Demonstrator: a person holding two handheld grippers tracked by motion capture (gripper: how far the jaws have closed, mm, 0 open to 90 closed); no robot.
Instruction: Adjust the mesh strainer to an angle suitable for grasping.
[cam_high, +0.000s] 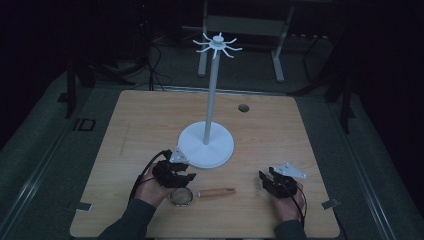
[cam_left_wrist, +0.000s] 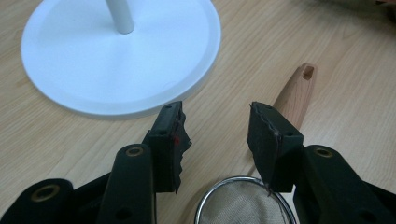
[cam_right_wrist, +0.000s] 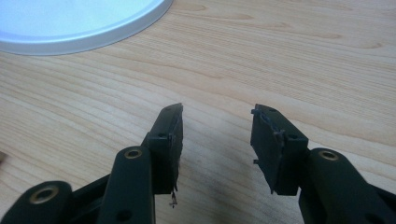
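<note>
Dim room, dark at frame edges. Light wood table (cam_high: 150, 115) mid-frame w/ small round cable hole (cam_high: 243, 107) upper right of top. Grey floor (cam_high: 45, 150) around it. Metal-legged bench frame (cam_high: 245, 30) top centre; cables (cam_high: 155, 65) on floor upper left; dark stand legs (cam_high: 75, 85) left & right.

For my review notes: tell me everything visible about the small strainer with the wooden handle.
The strainer lies flat on the wooden table, near its front edge, in front of the white stand's base. It has a round metal-rimmed bowl of fine mesh and a light wooden handle with a hanging hole at its end. The left gripper hovers open over it, not touching.
</note>
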